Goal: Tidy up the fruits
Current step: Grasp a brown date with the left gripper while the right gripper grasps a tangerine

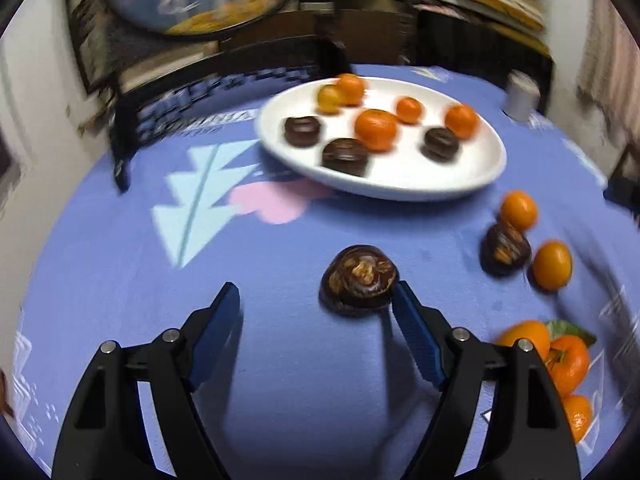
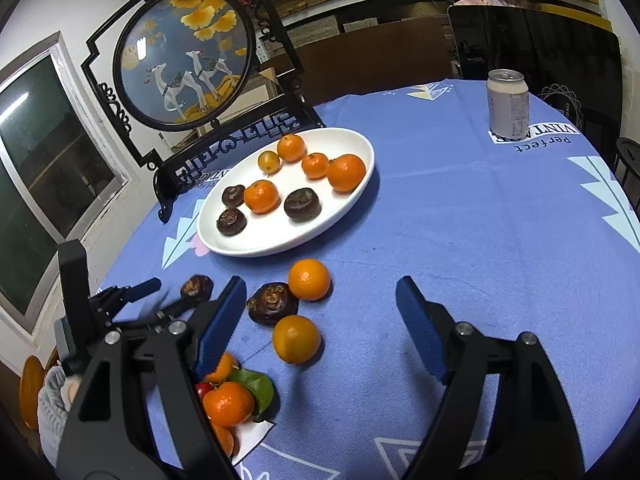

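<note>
A white oval plate [image 1: 472,168] [image 2: 352,200] holds several oranges and three dark brown fruits. My left gripper [image 1: 316,300] is open just above the blue cloth; a loose dark brown fruit [image 1: 359,275] [image 2: 196,287] lies by its right fingertip [image 1: 404,296]. The left gripper also shows in the right wrist view [image 2: 168,296]. My right gripper [image 2: 320,296] is open and empty. Ahead of it lie an orange [image 2: 309,279], a dark fruit [image 2: 272,303] and another orange [image 2: 296,339]. The same three show in the left wrist view, with the dark fruit [image 1: 505,249] in the middle.
A cluster of leafy oranges [image 2: 230,402] [image 1: 560,356] lies near the table's front. A drink can [image 2: 507,103] stands far right. A round framed deer screen [image 2: 184,56] on a black stand is behind the plate. The table edge drops off at left.
</note>
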`<state>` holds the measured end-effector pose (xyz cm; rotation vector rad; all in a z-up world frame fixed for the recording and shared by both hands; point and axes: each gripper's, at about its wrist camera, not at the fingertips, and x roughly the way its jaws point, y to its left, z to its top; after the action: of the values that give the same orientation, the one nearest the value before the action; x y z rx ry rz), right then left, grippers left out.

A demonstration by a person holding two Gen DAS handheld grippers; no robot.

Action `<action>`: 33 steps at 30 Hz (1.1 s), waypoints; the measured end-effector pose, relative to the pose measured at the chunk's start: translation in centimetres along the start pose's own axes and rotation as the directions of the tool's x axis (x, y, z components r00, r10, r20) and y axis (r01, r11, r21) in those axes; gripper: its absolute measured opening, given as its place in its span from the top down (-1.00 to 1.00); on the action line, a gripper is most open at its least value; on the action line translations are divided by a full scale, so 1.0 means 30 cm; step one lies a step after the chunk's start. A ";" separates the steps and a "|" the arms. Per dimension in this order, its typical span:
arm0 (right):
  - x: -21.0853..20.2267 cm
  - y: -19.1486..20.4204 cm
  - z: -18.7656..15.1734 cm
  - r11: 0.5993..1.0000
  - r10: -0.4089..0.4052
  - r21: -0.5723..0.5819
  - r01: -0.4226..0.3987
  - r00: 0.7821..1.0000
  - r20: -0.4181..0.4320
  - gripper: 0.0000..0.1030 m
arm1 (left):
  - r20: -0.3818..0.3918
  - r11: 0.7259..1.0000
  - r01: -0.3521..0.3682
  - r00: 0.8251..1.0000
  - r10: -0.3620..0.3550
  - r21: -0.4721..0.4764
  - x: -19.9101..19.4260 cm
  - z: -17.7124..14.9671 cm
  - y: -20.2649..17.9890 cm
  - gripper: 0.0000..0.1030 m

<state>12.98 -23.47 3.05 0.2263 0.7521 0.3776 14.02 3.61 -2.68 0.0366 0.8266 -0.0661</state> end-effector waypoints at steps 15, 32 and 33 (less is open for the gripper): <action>0.070 0.060 -0.055 0.997 0.061 -0.041 -0.065 0.992 -0.108 -0.31 | 0.006 0.998 0.048 0.999 -0.049 0.038 0.022 0.010 -0.044 -0.54; 0.159 0.091 -0.115 0.991 -0.050 -0.132 0.028 0.984 -0.169 0.19 | -0.014 0.995 0.085 0.996 -0.084 0.045 0.041 0.006 -0.051 -0.54; 0.168 0.088 -0.115 0.991 -0.055 -0.131 0.032 0.983 -0.174 0.20 | -0.017 0.995 0.089 0.996 -0.089 0.039 0.043 0.007 -0.047 -0.54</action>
<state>13.27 -18.78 -1.65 0.0550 0.9036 0.4062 14.93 2.13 -3.49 0.0380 0.8417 -0.1667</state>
